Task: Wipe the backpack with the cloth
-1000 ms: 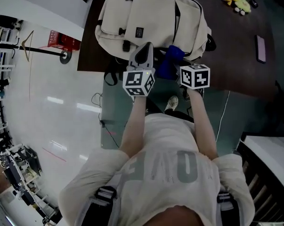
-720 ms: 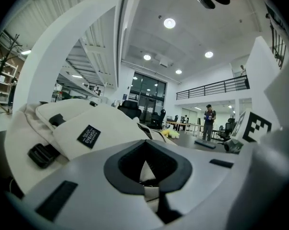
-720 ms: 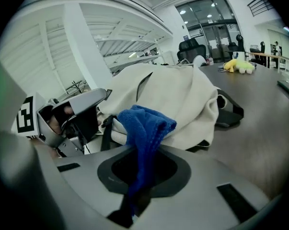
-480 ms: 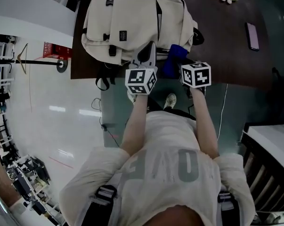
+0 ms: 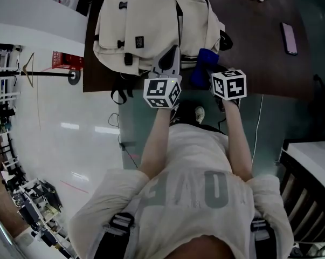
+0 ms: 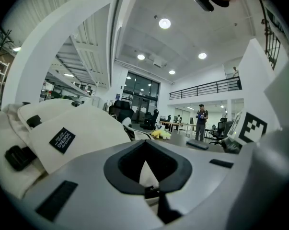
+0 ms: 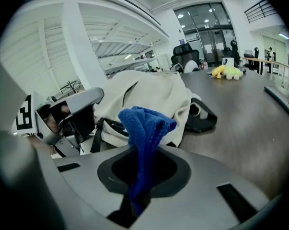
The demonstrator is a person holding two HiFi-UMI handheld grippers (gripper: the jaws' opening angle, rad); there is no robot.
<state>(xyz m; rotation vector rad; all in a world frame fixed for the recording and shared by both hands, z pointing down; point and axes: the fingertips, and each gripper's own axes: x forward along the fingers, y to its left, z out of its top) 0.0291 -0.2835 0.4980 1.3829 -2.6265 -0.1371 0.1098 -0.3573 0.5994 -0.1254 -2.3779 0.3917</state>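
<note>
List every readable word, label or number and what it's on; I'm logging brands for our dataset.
"OVE", apparently, upside down in the head view: large letters on the person's shirt.
Black label on the backpack: white print, too blurred to read.
Red board on the floor: any print too small to read.
No numbers legible.

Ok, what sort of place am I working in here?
Probably a big open office or lab hall: a high ceiling with recessed lights, a mezzanine railing, office chairs and glass doors beyond the dark table where the backpack lies.
</note>
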